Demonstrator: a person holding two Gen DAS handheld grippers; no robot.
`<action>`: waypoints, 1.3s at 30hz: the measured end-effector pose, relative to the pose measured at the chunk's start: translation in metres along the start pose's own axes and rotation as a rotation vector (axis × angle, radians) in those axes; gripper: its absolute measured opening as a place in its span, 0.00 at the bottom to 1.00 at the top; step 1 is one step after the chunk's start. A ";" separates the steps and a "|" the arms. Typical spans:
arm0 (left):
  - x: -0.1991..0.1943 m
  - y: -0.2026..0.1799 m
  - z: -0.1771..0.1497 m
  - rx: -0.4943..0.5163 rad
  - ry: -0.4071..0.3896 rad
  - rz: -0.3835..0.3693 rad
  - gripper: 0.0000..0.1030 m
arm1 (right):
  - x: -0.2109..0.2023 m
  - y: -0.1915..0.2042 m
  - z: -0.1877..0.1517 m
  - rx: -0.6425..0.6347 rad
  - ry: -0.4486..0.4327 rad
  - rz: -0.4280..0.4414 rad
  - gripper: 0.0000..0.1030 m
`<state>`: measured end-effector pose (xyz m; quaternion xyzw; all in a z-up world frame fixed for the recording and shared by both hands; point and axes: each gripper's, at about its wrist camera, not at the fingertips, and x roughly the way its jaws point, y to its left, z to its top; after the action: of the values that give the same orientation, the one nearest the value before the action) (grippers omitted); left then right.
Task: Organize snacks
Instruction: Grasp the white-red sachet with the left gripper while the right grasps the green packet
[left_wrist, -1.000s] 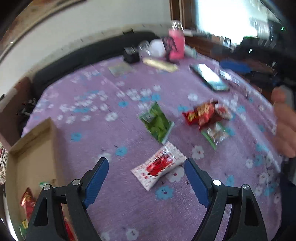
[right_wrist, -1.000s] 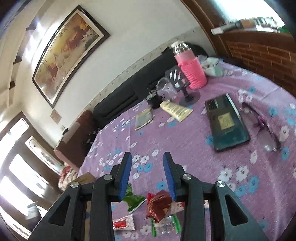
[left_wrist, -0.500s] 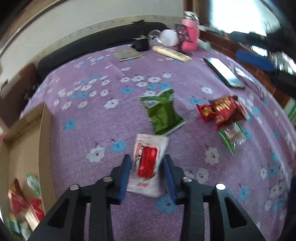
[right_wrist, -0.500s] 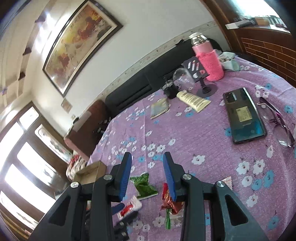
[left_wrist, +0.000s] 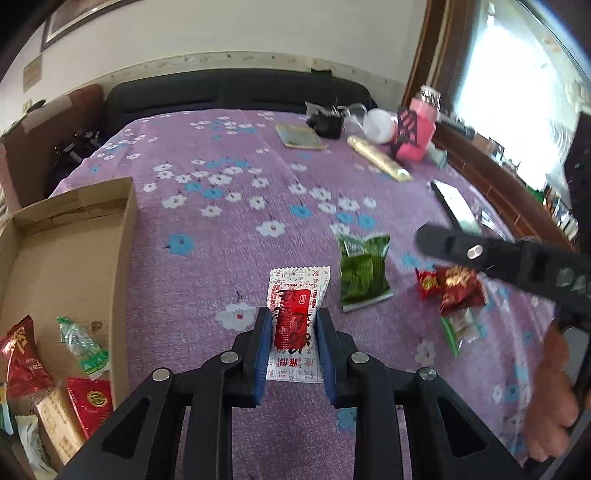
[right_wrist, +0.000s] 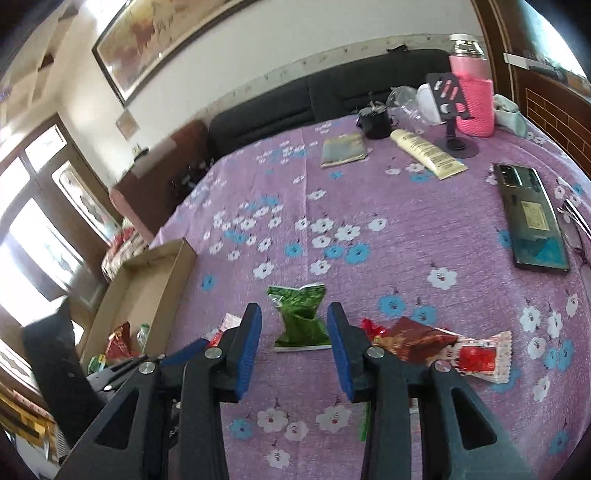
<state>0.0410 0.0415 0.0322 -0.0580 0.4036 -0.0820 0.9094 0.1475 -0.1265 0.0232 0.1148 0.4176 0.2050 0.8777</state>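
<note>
My left gripper (left_wrist: 293, 314) has its blue pads pressed on the sides of a white-and-red snack packet (left_wrist: 295, 317) lying on the purple flowered tablecloth (left_wrist: 221, 229), and its jaws are still closing. To its right lie a green packet (left_wrist: 364, 273) and a heap of red packets (left_wrist: 450, 288). My right gripper (right_wrist: 293, 317) hovers over the green packet (right_wrist: 301, 317), which shows in the gap between its fingers untouched, and its jaws are opening. An open cardboard box (left_wrist: 74, 229) at the left holds several packets.
Red packets (right_wrist: 417, 339) lie just right of the right gripper. A phone (right_wrist: 532, 218), glasses (right_wrist: 576, 218), a cream tube (right_wrist: 428, 153), a booklet (right_wrist: 343, 149) and a pink bottle (right_wrist: 474, 99) occupy the far side. A dark sofa stands behind. A person's hand (left_wrist: 550, 398) is at the right.
The left jaws went from wide open to shut on the white-and-red packet. The right gripper swung down toward the green packet, and its jaws spread a little.
</note>
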 end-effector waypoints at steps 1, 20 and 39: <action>-0.002 0.002 0.001 -0.011 -0.008 -0.005 0.24 | 0.004 0.003 0.003 0.001 0.016 -0.009 0.38; -0.024 0.018 0.009 -0.086 -0.120 -0.005 0.24 | 0.047 0.025 -0.009 -0.157 -0.011 -0.121 0.25; -0.037 0.021 0.009 -0.096 -0.193 0.023 0.24 | 0.021 0.042 -0.013 -0.137 -0.101 0.031 0.25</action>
<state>0.0258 0.0697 0.0613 -0.1043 0.3181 -0.0460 0.9412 0.1381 -0.0793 0.0168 0.0708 0.3560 0.2406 0.9002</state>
